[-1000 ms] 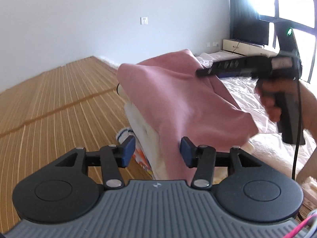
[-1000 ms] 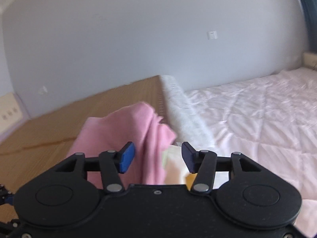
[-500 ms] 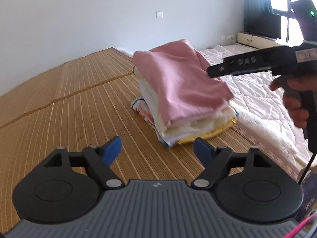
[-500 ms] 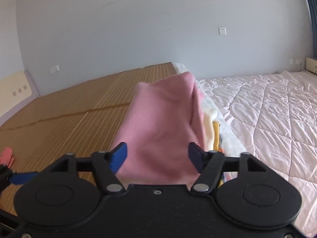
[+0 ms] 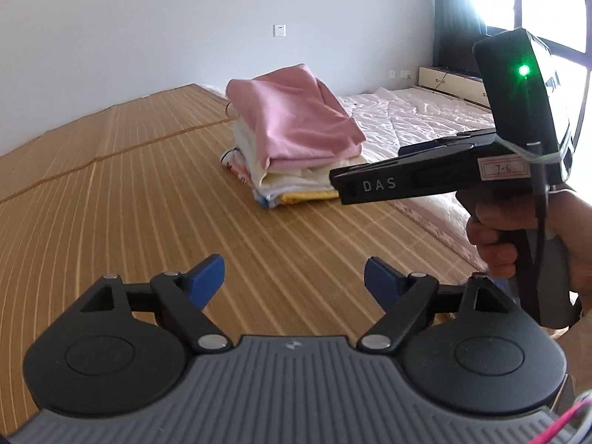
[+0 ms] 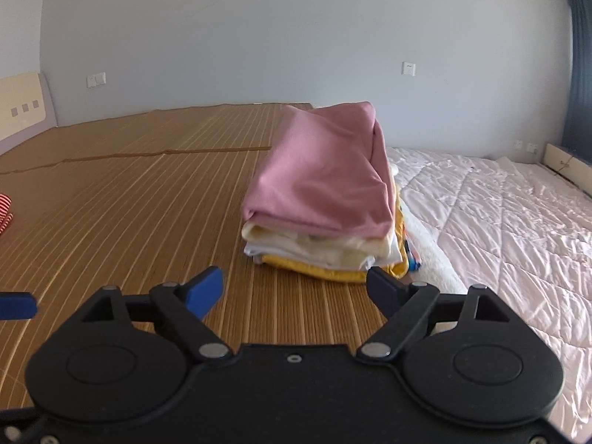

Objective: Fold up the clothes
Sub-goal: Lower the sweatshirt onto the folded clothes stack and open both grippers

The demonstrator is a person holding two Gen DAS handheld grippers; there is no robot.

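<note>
Inspector: While both the left gripper (image 5: 294,277) and right gripper (image 6: 295,288) gape wide, empty, where's the folded pink cotton garment (image 6: 325,170)?

Assessor: Topping the far cloth stack (image 6: 325,255) on the slatted bamboo mat (image 6: 129,203); overhanging, liable to slide rightward.

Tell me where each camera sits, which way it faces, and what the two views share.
Left wrist: sits on the left gripper, jaws open, looking along the bamboo mat to the clothes stack; the right gripper and the hand holding it show.
Right wrist: sits on the right gripper, jaws open, facing the stack head-on, quilt beside.
Shared: the stack topped by the pink garment.
</note>
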